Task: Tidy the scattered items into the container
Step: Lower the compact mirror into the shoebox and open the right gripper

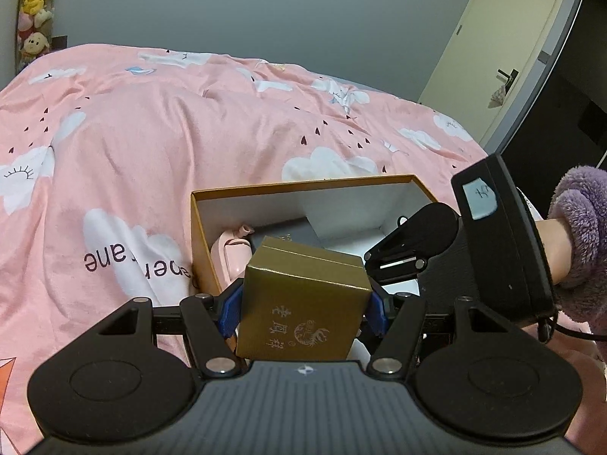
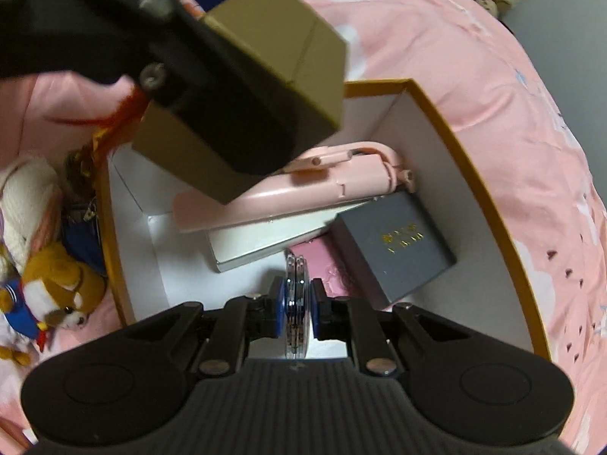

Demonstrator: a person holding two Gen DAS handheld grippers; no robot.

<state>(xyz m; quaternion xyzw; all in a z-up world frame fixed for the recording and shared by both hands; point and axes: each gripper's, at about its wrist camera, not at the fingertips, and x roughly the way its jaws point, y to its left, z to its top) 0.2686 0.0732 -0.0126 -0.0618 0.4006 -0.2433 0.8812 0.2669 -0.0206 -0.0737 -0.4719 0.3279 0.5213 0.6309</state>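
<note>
**2 hand-held grippers loaded above the open box on the bed**

My left hand-held gripper [image 1: 303,309] is pinching a gold box [image 1: 303,303] between its 2 blue pads [image 1: 229,313], 1 pad on each side. The gold box carries printed characters and a rooster emblem on the face turned toward me. It hangs at the near edge of the container [image 1: 201,235], an open orange box with white inner walls that sits on the pink quilt [image 1: 151,132].

My right hand-held gripper [image 2: 297,305] is nearly pressed together, pinching a thin shiny disc-like item [image 2: 295,299] edge-on between its pads. I cannot tell exactly what that item is. It points steeply down into the container [image 2: 474,174], over the white floor at the near end.

Inside the container lie 4 things: a pink case [image 2: 303,197] along the far wall, a white flat box [image 2: 258,246] under it, a dark grey box [image 2: 394,246] with gold lettering tilted at the right, and a pink patterned item [image 2: 326,265] partly beneath it.

From the right wrist view, the left hand-held gripper with its gold box [image 2: 280,38] hangs above the container's far left corner. Plush toys [image 2: 49,288] lie on the quilt just outside the left wall. My right wrist wears a purple fleece sleeve [image 1: 580,235].
</note>
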